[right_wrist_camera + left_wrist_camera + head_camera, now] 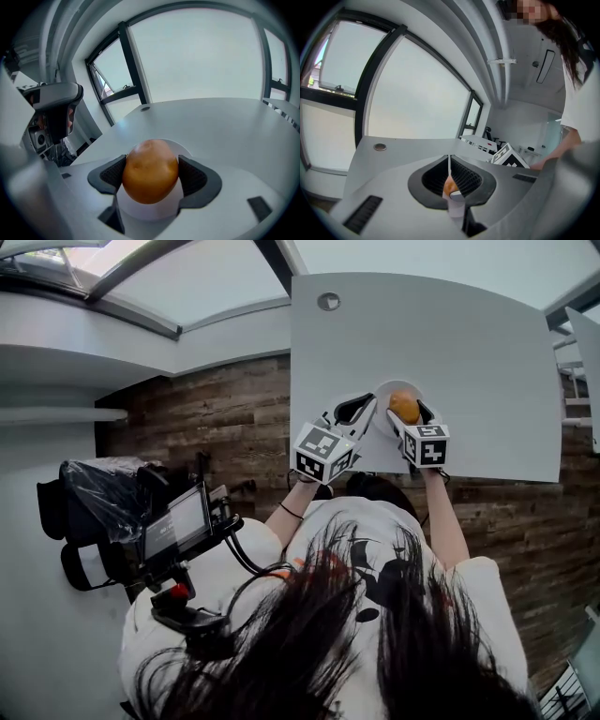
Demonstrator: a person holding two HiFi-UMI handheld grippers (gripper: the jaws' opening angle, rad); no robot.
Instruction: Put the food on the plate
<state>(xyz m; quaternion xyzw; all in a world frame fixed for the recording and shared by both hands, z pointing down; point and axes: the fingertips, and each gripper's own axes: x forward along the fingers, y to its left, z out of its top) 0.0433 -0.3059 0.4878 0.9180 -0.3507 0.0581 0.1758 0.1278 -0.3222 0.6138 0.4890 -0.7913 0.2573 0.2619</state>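
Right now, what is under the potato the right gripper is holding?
The white plate sits under the potato, its rim pinched by the left gripper. The right gripper clamps the potato. The potato hides the plate's middle, so whether they touch cannot be seen.

White short-sleeved T-shirt with a black print on it. Long dark hair. Thin dark band on the left wrist. Left gripper and right gripper have the same build: smooth light grey bodies, fingers lined with black ribbed pads, and dark rectangular slots on the grey shells. Each carries a white cube printed with black square markers.
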